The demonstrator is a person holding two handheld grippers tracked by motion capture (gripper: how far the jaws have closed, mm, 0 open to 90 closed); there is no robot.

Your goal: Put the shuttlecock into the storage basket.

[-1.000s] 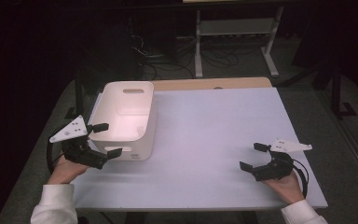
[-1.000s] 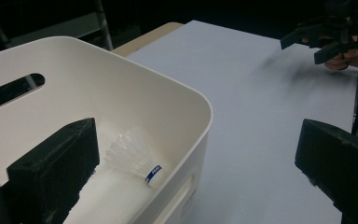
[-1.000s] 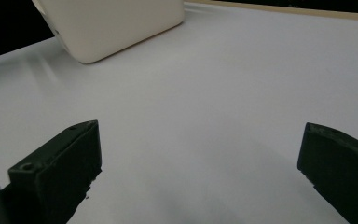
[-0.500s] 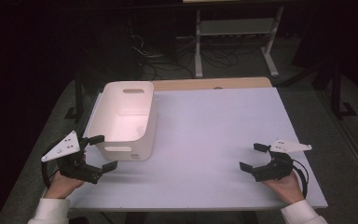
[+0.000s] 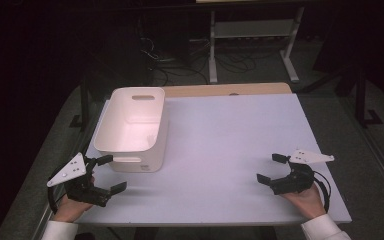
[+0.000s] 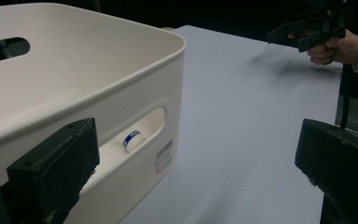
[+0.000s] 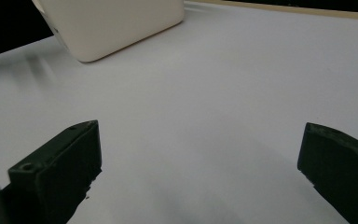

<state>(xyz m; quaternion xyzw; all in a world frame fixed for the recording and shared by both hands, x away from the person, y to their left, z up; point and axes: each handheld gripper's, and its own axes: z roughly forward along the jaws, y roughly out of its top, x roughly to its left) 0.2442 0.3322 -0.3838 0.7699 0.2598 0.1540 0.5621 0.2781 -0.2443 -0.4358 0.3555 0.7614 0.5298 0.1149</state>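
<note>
Left gripper (image 5: 111, 173), jaws wide, just off the bin (image 5: 130, 125) near rim.

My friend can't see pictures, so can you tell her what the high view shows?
A white plastic bin stands on the left part of a pale table, seen from above. A person's hands hold two black grippers near the front edge: the left gripper just in front of the bin, the right gripper far off on the other side, both with jaws open and holding nothing.
</note>
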